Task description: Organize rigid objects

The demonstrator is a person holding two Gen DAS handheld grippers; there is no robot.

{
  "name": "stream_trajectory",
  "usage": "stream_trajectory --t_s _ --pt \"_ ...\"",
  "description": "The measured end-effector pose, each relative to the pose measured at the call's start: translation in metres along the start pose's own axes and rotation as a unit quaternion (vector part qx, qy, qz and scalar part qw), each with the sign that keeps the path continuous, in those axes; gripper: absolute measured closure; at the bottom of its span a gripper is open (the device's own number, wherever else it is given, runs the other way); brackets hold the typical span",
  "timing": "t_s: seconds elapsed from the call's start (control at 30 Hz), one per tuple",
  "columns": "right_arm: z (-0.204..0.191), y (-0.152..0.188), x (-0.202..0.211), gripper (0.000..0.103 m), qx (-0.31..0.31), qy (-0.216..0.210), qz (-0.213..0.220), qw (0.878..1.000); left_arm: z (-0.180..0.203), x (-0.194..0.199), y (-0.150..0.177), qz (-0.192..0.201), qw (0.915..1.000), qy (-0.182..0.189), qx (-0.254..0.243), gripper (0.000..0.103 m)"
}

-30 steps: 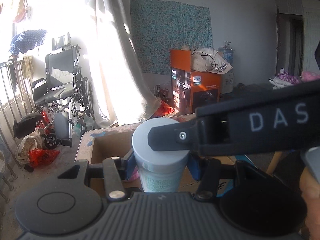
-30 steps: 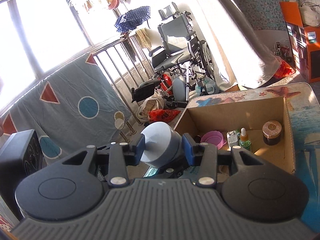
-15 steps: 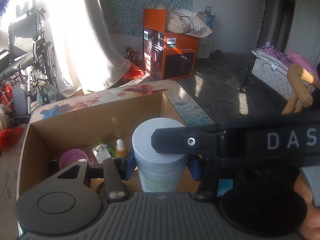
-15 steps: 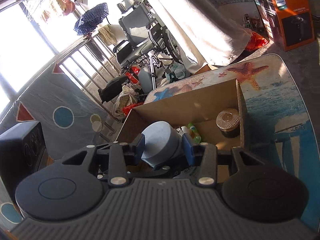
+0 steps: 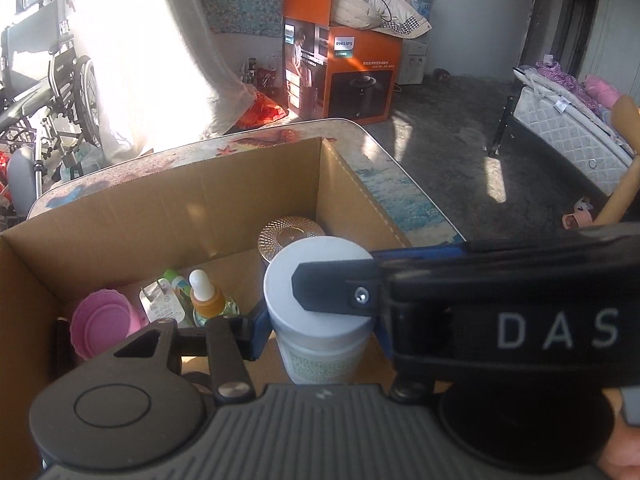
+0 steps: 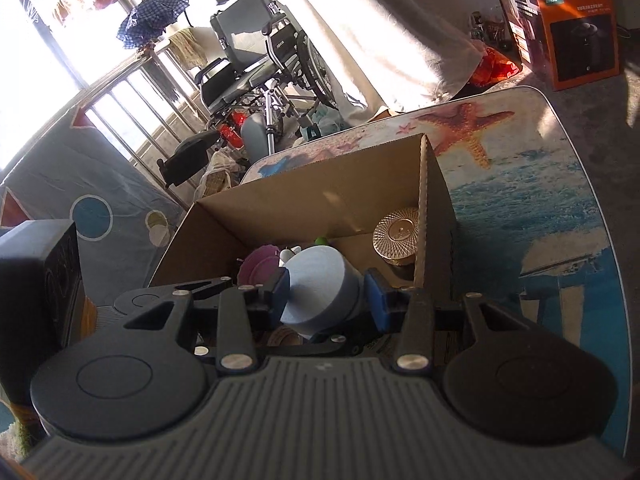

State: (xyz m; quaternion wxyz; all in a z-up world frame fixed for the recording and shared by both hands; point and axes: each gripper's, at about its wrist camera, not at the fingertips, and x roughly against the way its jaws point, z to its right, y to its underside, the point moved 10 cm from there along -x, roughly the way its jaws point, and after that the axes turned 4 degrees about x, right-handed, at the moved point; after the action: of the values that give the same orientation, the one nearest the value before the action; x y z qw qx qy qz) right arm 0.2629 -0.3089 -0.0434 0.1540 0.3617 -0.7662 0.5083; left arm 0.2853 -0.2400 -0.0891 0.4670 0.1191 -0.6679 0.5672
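Pale-lidded jar point(image 5: 320, 304) lower centre, pinched between both grippers' blue pads, left gripper point(image 5: 318, 330) on body, right gripper point(image 6: 326, 294) on lid, long axis upright, lid up, over cardboard box point(image 5: 168, 208)

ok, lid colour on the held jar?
Pale grey-blue lid on the jar; clearest in the left wrist view.

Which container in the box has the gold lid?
The squat jar by the box's right wall: its lid is gold and ribbed. The dropper bottle has a white tip, and the pink cup has no lid.
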Motion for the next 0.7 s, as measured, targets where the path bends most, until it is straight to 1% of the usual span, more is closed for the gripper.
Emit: stream_trajectory --t_s 0.1,0.2,0.27,0.33,0.4,0.43,0.5,0.57,0.67,0.7 --pt "0.004 0.001 -0.006 0.061 0.003 0.001 -0.004 1.000 0.000 -0.005 0.003 -0.006 1.0000 0.001 0.001 0.049" --pt "0.003 0.004 -0.007 0.060 0.009 -0.002 -0.005 1.000 0.003 -0.005 0.004 -0.002 1.0000 0.001 -0.008 0.048" --pt "0.000 0.003 -0.006 0.054 0.020 0.003 -0.002 1.000 0.006 -0.004 0.002 0.006 0.9998 -0.001 -0.020 0.044" --pt "-0.002 0.002 -0.005 0.049 0.029 0.009 0.005 1.000 0.008 0.001 -0.001 0.016 0.9995 -0.005 -0.026 0.033" --pt "-0.005 -0.001 0.004 0.046 0.032 0.011 0.017 0.999 0.010 0.008 -0.002 0.027 0.9992 -0.006 -0.030 0.030" --pt "-0.006 -0.002 0.007 0.045 0.030 0.009 0.023 0.999 0.011 0.013 -0.003 0.032 0.9990 -0.005 -0.032 0.026" --pt "-0.010 -0.006 0.020 0.043 0.025 0.005 0.039 0.999 0.012 0.025 -0.004 0.042 0.9986 -0.006 -0.030 0.022" --pt "-0.015 -0.009 0.033 0.040 0.023 0.000 0.058 0.998 0.012 0.038 -0.004 0.050 0.9984 -0.008 -0.027 0.021" --pt "-0.026 -0.013 0.067 0.035 0.017 -0.006 0.095 0.995 0.012 0.069 -0.001 0.062 0.9979 -0.002 -0.018 0.020" --pt "-0.030 -0.013 0.080 0.034 0.016 -0.010 0.109 0.994 0.011 0.077 0.001 0.067 0.9976 -0.003 -0.016 0.017"
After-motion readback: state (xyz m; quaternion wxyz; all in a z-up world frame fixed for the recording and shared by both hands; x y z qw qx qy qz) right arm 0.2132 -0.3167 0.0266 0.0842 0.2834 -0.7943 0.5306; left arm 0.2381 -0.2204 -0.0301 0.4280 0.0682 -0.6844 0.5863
